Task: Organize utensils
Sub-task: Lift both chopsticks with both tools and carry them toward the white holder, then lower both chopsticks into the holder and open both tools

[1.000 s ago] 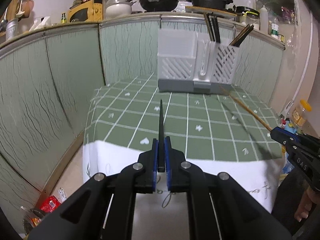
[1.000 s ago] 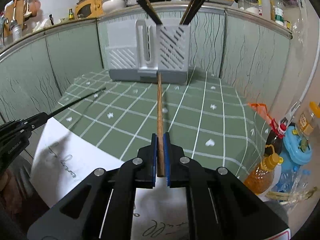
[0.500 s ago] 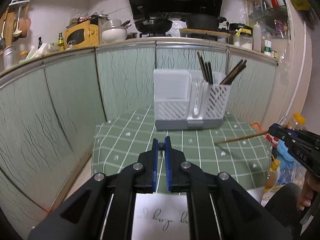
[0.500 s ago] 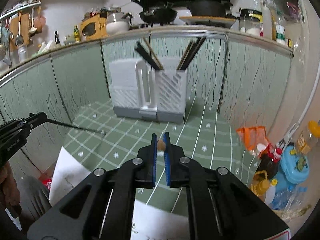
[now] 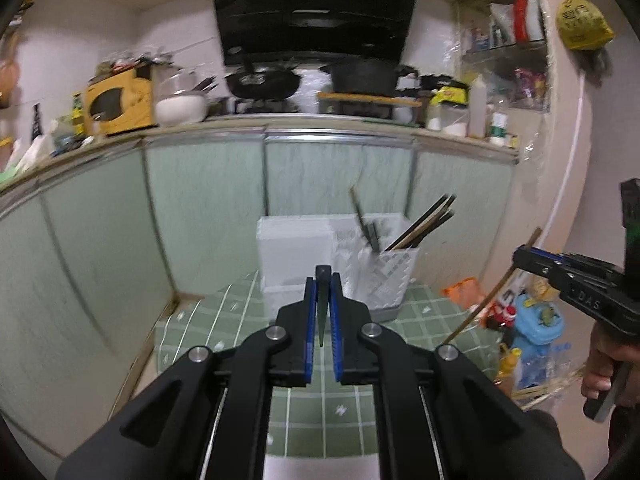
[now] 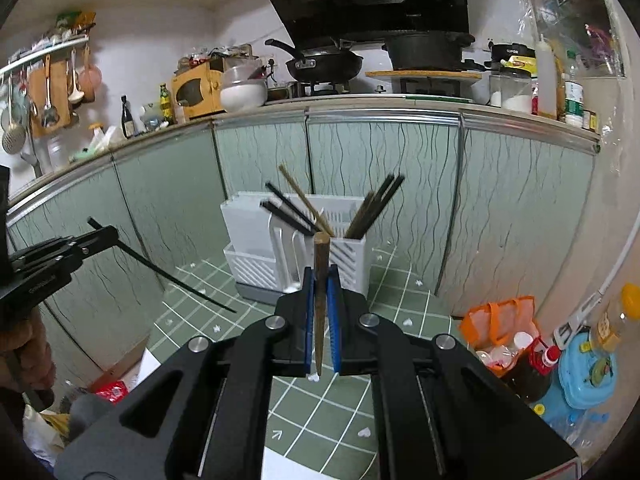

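My left gripper is shut on a black chopstick, which stands on end between the pads with its thin tip down. My right gripper is shut on a brown wooden chopstick, also held on end. Both hang in the air over the green checked table, short of the white utensil holder at its far end. The holder's slotted compartment contains several dark and wooden chopsticks. In the right wrist view the left gripper and its black chopstick appear at the left.
Green cabinet fronts wall in the table's far side and left. Beyond its right edge, low down, are an orange bag, bottles and a blue container. A hand holds the right gripper's grip.
Both grippers have risen well above the table, each carrying its chopstick. The chopsticks, which pointed forward along the cloth, now stand nearly on end. The holder now sits lower in both views.
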The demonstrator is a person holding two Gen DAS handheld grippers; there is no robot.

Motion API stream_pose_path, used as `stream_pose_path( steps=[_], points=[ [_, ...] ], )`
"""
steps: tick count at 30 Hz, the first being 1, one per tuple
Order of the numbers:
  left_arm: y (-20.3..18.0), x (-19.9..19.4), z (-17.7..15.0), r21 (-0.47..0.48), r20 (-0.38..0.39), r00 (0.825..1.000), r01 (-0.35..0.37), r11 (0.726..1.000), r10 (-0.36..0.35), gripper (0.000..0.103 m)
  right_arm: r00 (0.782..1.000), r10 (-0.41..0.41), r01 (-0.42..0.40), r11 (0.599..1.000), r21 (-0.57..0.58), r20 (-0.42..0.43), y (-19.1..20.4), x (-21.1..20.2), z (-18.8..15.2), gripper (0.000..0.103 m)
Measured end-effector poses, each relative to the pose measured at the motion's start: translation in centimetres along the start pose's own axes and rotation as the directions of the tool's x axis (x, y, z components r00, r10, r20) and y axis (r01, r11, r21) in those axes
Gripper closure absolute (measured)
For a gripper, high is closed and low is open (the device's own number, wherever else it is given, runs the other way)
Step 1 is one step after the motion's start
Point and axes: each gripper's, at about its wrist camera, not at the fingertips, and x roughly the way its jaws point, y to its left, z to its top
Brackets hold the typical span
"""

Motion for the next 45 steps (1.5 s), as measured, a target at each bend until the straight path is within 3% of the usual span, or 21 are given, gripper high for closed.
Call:
stream_pose_path(
  steps=[10, 16, 21, 32, 45],
  points=[
    [-2.2, 3.0, 5.3, 0.081, -0.045, 0.984, 0.175, 0.981, -0.171, 0.095, 0.997, 0.073, -0.071, 0.996, -0.046, 0.022, -1.7, -0.6, 6.7, 0.097],
    [-2.9, 4.3, 8.9, 0.108, -0.052, 0.961, 0.276, 0.955, -0.272, 0.095, 0.991, 0.134, -0.132, 0.988, -0.08, 0.024, -2.0, 0.4, 9.8, 0.097],
    [-3.2, 5.6, 11.5, 0.134, -0.066, 0.947, 0.32, 0.938, -0.314, 0.095, 0.986, 0.162, -0.157, 0.983, -0.096, 0.038, -2.8, 1.1, 12.3, 0.097],
    [-3.3, 10.2, 16.1, 0.163, -0.09, 0.936, 0.351, 0.922, -0.34, 0.095, 0.98, 0.184, -0.178, 0.98, -0.086, 0.077, -5.4, 4.4, 17.0, 0.097],
    [-2.8, 17.2, 14.1, 0.133, -0.156, 0.928, 0.36, 0.923, -0.339, 0.095, 0.983, 0.178, -0.175, 0.982, -0.067, 0.042, -7.8, 11.0, 16.0, 0.097]
  ],
)
